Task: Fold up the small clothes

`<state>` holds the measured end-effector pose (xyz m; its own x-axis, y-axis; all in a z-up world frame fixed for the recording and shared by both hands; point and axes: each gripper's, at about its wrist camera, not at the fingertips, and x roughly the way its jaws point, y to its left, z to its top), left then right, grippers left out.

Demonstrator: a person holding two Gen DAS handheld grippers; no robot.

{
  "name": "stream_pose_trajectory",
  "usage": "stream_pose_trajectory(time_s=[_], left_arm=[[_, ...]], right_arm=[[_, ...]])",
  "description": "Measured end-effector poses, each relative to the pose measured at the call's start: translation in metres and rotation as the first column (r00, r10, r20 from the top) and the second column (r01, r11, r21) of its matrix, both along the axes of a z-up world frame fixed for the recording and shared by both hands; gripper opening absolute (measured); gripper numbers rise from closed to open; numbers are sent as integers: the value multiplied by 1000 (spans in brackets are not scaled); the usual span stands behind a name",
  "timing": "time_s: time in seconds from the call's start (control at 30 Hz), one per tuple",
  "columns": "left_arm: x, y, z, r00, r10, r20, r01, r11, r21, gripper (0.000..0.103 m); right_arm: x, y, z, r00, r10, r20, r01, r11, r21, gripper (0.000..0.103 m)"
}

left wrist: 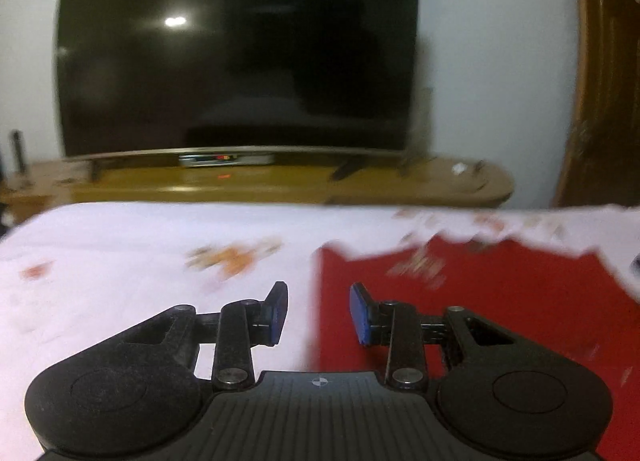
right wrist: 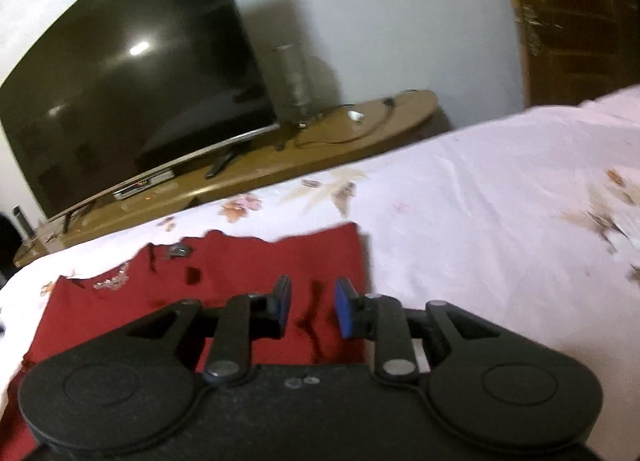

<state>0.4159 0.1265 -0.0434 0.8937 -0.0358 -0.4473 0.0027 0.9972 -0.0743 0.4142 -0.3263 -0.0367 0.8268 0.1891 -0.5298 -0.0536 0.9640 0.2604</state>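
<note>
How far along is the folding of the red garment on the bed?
Done: the red garment lies flat on the white sheet, its straight side edges suggesting a fold already made. In hand: nothing; the left tool and right tool are both open and empty above it. Left: probably further folds, though the garment's full outline isn't visible.

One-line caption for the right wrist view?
Right gripper open above a red garment lying flat on a floral white sheet, television behind.
</note>
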Motion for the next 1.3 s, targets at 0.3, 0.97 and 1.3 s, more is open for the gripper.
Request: stream_pose_trajectory(time_s=[0.3,0.97,1.3], left_arm=[[100,-30,-57,977,-13,-214,10,1000,-14,33],[92,-25,-57,976,80,-205,-60,993,103,76],[26,-31,-35,968,99,-230,-63,985,158,100]], right_arm=[[32,32,-31,996,62,-70,-67,994,-81,21],[31,23,-43,996,34,-86,-49,983,-179,32],[2,11,-21,996,59,-73,-67,992,-104,41]])
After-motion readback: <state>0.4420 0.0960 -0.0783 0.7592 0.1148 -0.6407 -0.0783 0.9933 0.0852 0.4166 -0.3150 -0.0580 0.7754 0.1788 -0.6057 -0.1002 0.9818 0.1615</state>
